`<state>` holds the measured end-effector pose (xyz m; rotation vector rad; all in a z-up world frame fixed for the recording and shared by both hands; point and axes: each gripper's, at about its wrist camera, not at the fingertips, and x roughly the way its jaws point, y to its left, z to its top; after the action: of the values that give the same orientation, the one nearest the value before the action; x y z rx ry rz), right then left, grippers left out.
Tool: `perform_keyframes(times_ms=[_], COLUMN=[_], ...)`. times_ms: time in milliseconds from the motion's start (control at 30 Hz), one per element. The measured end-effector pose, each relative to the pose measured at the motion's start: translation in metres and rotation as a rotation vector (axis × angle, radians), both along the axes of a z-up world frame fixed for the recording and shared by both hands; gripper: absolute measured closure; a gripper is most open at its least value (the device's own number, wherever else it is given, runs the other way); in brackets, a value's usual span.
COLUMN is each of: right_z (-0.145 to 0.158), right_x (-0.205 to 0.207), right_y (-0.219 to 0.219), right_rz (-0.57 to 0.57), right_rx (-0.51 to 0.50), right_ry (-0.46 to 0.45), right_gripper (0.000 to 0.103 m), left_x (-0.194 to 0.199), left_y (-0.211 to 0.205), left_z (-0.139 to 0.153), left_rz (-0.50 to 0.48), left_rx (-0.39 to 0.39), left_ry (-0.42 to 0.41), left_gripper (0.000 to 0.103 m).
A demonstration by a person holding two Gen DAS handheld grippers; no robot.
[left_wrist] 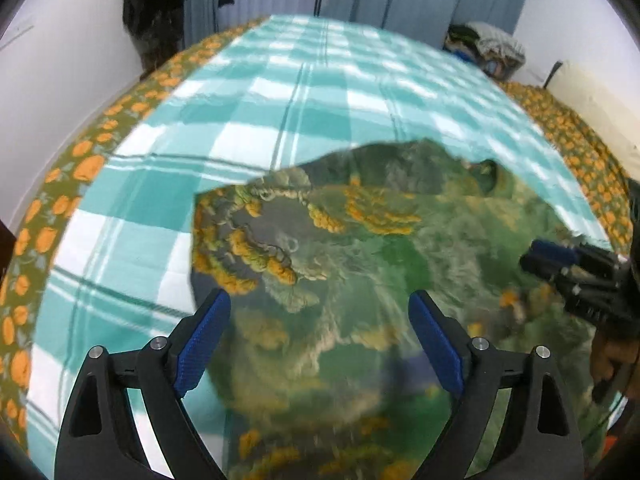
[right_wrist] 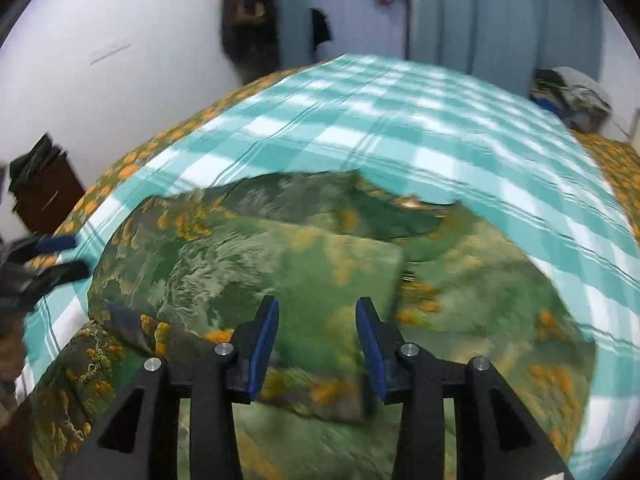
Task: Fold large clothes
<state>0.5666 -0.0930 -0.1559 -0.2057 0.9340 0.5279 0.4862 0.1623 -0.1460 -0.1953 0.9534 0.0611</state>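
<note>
Green floral garment, orange-patterned, spread in soft folds on teal-and-white checked sheet over orange-flowered bedspread. Left gripper above near part of cloth, blue pads wide apart, nothing between. Right gripper over folded middle panel, gaping about halfway, apparently gripping nothing, though blur hinders certainty. Pale blue curtains behind bed.
</note>
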Motion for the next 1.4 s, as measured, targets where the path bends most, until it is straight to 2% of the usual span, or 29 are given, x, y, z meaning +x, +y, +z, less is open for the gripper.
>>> perform_keyframes(times_ms=[100,200,267,400,500,600,700,833,933,1100,1267,1400], right_z=[-0.04,-0.049,-0.051,-0.05,-0.052,-0.053,-0.053,-0.054,-0.054,-0.051,-0.026,-0.014], right_x=[0.014,0.015,0.015,0.017,0.016,0.012,0.012,0.013,0.014,0.012,-0.013,-0.054], right_y=[0.008,0.005,0.006,0.008,0.007,0.003,0.004,0.003,0.002,0.0,-0.007,-0.02], right_rz=[-0.018,-0.04,-0.042,-0.041,-0.051,-0.054,-0.061,-0.061,-0.057,-0.064,-0.058,-0.013], right_rx=[-0.063,-0.046,-0.045,-0.048,-0.038,-0.032,-0.031,-0.022,-0.021,-0.016,-0.015,-0.055], right_ry=[0.118,0.118,0.123,0.12,0.119,0.114,0.113,0.116,0.116,0.119,0.087,0.05], right_gripper=[0.065,0.065,0.065,0.065,0.065,0.065,0.065,0.065,0.065,0.065,0.062,0.057], left_x=[0.009,0.007,0.005,0.013,0.021,0.045,0.07,0.087,0.08,0.05,-0.012,-0.068], left_y=[-0.006,-0.006,-0.002,-0.002,0.006,0.016,0.027,0.044,0.044,0.039,0.026,0.002], left_z=[-0.035,-0.058,-0.059,-0.044,-0.017,-0.008,-0.018,-0.059,-0.064,-0.046,-0.02,-0.021], left_rz=[-0.042,-0.06,-0.048,-0.043,-0.009,0.04,0.103,0.173,0.175,0.129,0.046,-0.027], left_rx=[0.032,0.072,0.042,0.054,0.009,-0.015,-0.005,-0.061,-0.054,-0.026,-0.019,0.023], left_ry=[0.091,0.115,0.107,0.147,0.099,0.069,0.064,0.139,0.111,0.109,0.046,0.05], left_gripper=[0.012,0.01,0.009,0.011,0.012,0.012,0.012,0.007,0.006,0.007,0.007,0.007])
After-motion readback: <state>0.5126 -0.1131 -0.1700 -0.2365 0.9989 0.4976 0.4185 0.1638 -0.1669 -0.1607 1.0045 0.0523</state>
